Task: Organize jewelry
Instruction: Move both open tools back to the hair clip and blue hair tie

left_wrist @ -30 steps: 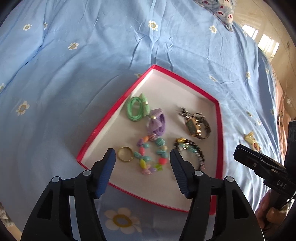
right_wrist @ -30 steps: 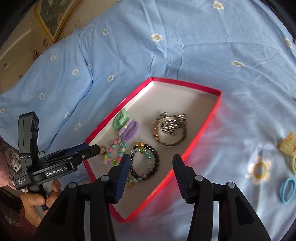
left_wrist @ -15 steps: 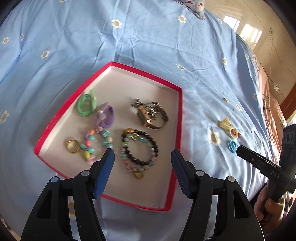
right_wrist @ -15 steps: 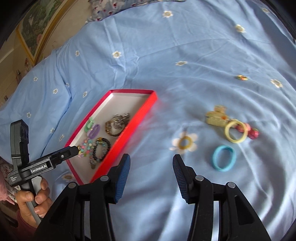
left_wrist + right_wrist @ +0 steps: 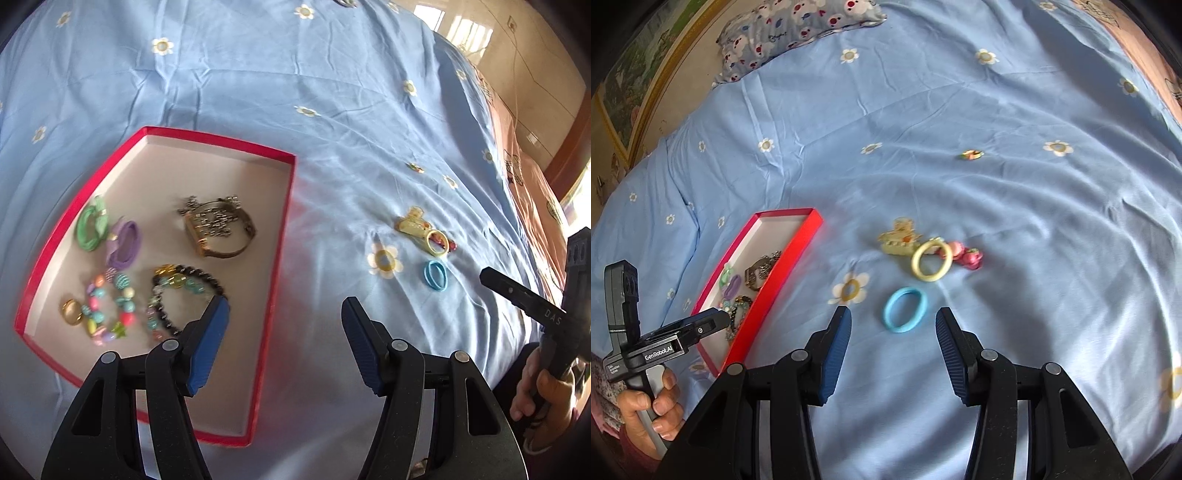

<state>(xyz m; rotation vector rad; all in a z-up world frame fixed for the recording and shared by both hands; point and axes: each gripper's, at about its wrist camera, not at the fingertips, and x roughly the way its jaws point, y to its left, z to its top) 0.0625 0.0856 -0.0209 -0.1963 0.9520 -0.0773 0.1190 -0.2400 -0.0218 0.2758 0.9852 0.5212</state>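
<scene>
Left gripper [image 5: 285, 320] tilted downward, jaws apart and empty, right gripper [image 5: 893, 328] likewise, each handle seemingly gripped by a hand [image 5: 652, 410].

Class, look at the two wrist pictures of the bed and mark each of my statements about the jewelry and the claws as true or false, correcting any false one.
1. The blue hair tie lies inside the red box. False: it lies on the blue sheet, outside the box.
2. The right claw is open and holds nothing. True.
3. The watch lies in the box. True.
4. The yellow ring lies apart from every other item. False: it overlaps the yellow hair clip and the pink pieces.
5. The left claw grips the black bead bracelet. False: it is open and empty, and the bracelet lies in the box.
</scene>
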